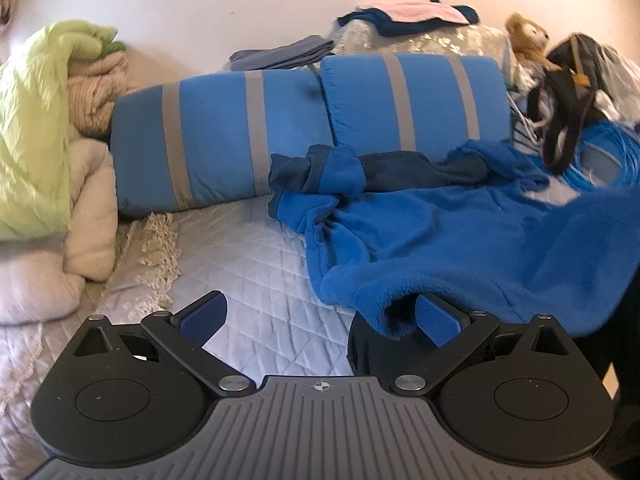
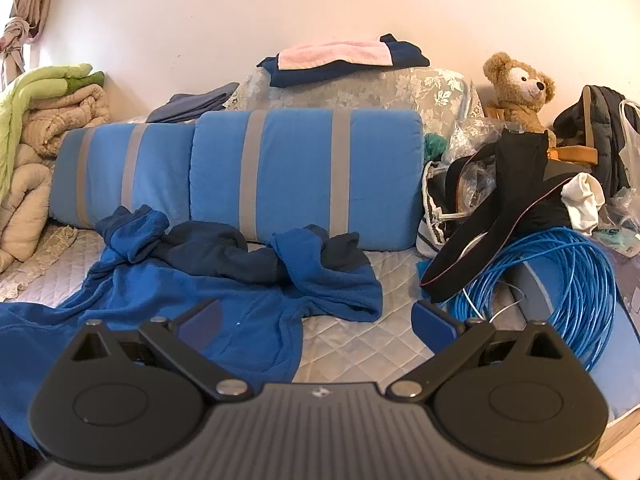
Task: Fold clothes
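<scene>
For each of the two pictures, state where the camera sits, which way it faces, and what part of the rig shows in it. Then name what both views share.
Left wrist view: on the left gripper, facing the wall across the bed; its open fingers show, the right one under the blue fleece garment.
Right wrist view: on the right gripper, facing the same wall from further right; its open fingers show above the quilted bedcover.
Shared: the garment, striped blue pillows, teddy bear.

Blue fleece garment (image 1: pixel 460 240) covers part of the left gripper's right fingertip (image 1: pixel 436 320); its far side beyond that fingertip runs off frame, blurred.
</scene>
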The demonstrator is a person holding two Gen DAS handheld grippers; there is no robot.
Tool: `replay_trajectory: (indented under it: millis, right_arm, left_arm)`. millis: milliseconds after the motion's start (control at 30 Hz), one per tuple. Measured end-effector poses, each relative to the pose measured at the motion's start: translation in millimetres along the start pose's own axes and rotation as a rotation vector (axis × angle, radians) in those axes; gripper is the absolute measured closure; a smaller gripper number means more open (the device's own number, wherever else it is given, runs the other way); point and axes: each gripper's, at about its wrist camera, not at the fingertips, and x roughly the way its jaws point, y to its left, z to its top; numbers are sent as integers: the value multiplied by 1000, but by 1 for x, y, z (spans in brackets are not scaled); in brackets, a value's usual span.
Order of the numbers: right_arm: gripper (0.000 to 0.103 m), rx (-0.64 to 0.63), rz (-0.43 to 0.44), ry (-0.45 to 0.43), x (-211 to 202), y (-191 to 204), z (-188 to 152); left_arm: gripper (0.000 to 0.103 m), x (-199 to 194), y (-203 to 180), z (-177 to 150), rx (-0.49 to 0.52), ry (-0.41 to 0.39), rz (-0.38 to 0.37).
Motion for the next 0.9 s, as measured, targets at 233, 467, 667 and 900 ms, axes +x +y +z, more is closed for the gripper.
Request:
replay_trajectory:
  millis: [233, 467, 667, 900]
  right_arm:
    - [0, -40, 79, 29, -13, 0, -15]
    - [0, -132, 186, 99, -28, 3, -42]
    - [0, -258, 131, 176, -23, 19, -78]
    - [0, -99, 74, 124, -16, 14, -88]
  left_arm:
    - [0, 19, 2, -5, -106, -3, 20]
    - [0, 24, 1, -4, -106, 0, 5]
    - [0, 27, 5, -2, -131, 2, 4]
    - [0, 28, 5, -1, -146, 5, 4]
